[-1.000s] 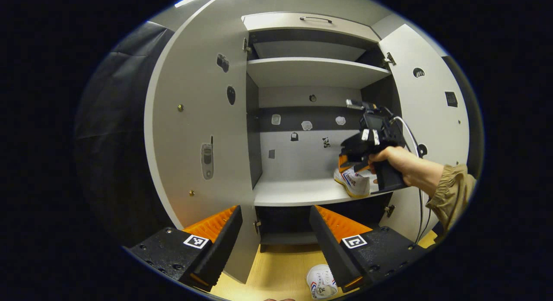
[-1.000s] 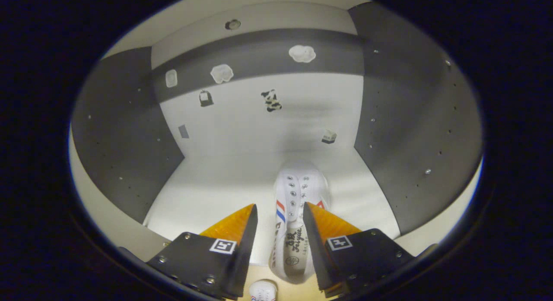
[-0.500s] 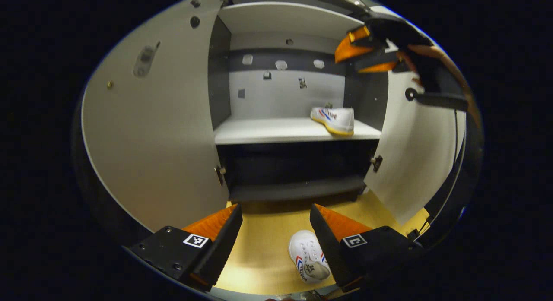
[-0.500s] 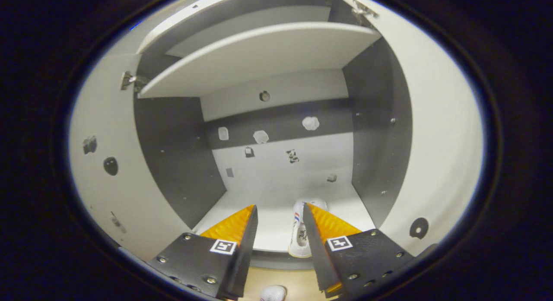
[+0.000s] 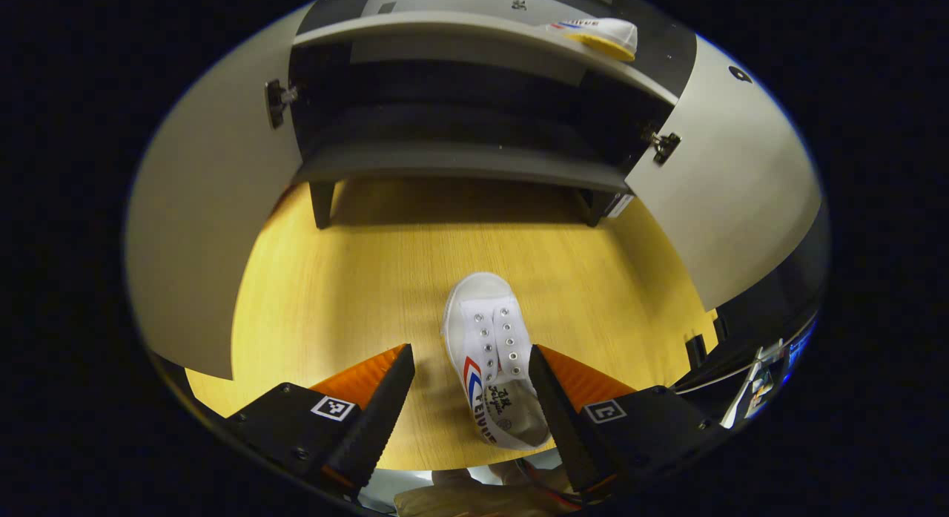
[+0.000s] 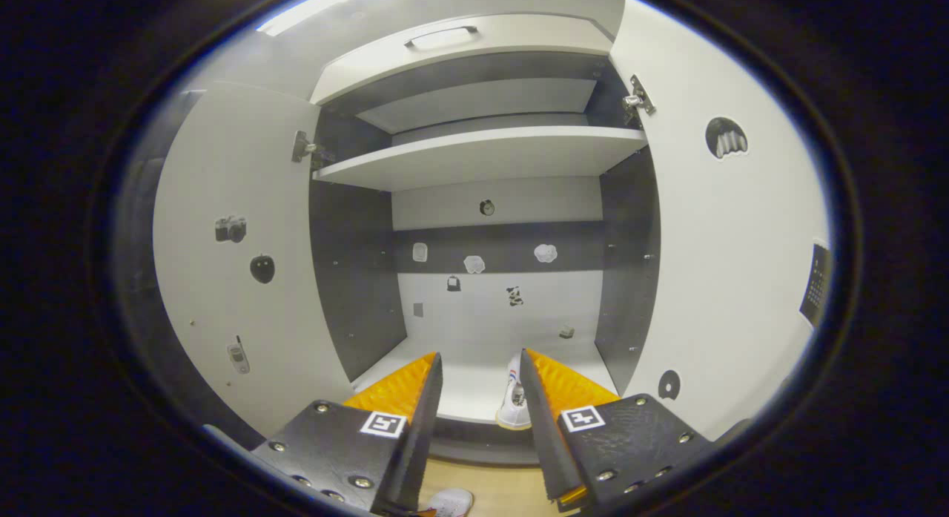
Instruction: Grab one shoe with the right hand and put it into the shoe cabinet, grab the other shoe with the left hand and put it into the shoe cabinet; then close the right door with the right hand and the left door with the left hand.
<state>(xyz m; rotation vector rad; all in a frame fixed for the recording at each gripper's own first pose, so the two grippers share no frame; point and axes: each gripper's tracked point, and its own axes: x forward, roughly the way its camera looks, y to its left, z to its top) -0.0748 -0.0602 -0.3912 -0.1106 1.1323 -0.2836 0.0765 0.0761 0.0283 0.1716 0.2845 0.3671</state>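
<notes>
The left gripper (image 5: 468,387) hangs over the wooden floor (image 5: 356,280) with its fingers spread wide and nothing between them pressed. The shoe on the floor (image 5: 491,361) lies just ahead of them, nearer the right finger, toe pointing toward the shoe cabinet (image 5: 460,165). It is a white canvas sneaker with metal eyelets, no laces showing, and red and blue stripes on its side. The floor is smooth, pale yellow wood grain.

The right gripper (image 6: 478,387) is held in front of the open cabinet, its fingers also apart and empty. Past them, in the right gripper view, the shoe on the shelf (image 6: 513,406) sits at the shelf's front edge, toward the right side wall, heel outward. In the left gripper view that same shoe shows at the top, its yellowish sole overhanging the front edge of the shelf (image 5: 474,27).

The cabinet is flat board, light grey on the shelves and dark grey on the inner side walls. Both doors stand open: the left door (image 6: 222,280) and the right door (image 6: 730,280), each plain and pale with small stickers on the inner face. Metal hinges show at the door corners. Above the upper shelf (image 6: 482,153) there is a drawer front with a slim bar handle (image 6: 441,33). The compartment under the shoe's shelf looks dark, and I cannot tell what is in it.
</notes>
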